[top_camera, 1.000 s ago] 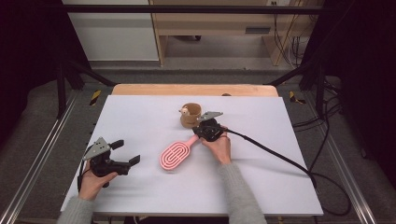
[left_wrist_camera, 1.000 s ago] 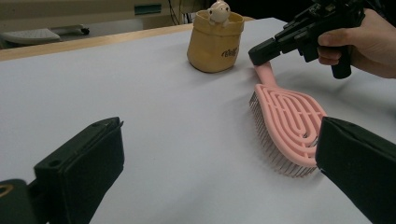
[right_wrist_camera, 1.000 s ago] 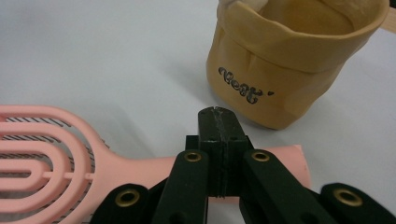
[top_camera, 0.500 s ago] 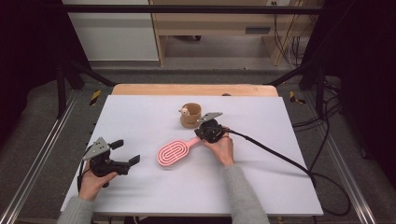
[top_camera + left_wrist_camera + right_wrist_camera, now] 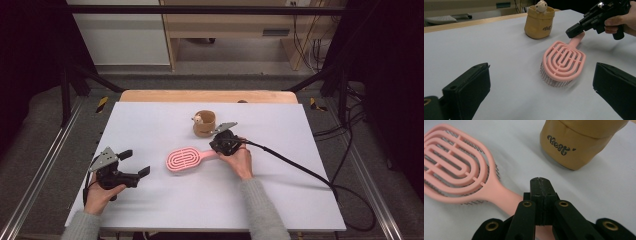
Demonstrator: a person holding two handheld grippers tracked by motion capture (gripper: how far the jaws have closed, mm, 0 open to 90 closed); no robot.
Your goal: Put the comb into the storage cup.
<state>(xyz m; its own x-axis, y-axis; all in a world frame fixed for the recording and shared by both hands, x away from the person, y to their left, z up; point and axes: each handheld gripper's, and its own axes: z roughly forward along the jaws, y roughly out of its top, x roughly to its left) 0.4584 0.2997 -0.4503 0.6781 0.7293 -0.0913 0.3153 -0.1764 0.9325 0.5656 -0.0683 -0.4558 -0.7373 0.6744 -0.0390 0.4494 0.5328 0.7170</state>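
- Pink plastic, moulded into an open-ribbed paddle with concentric loops, forms the hairbrush [image 5: 186,158], which lies near the middle of the white worktop [image 5: 150,120], bristles facing down, with its handle pointing toward about two o'clock in the high view.
- The right gripper [image 5: 223,143] sits over the handle end; in the right gripper view its black jaws are pressed together, and the handle passes beneath them, so whether they pinch it cannot be told.
- The left gripper [image 5: 134,162] rests at about eight o'clock from the brush, well apart from it, jaws spread wide with nothing between them.
- A tan, soft-looking pouch-shaped holder [image 5: 204,123] with a small pale figurine [image 5: 198,119] on its rim stands just beyond the brush, at about one o'clock from it.
- Judging by the layout, the brush is not yet lifted or placed anywhere; the work looks early, with the move toward the holder still ahead.
- Fine, dense bristles [image 5: 554,79] show under the paddle's smooth, matte ribs.
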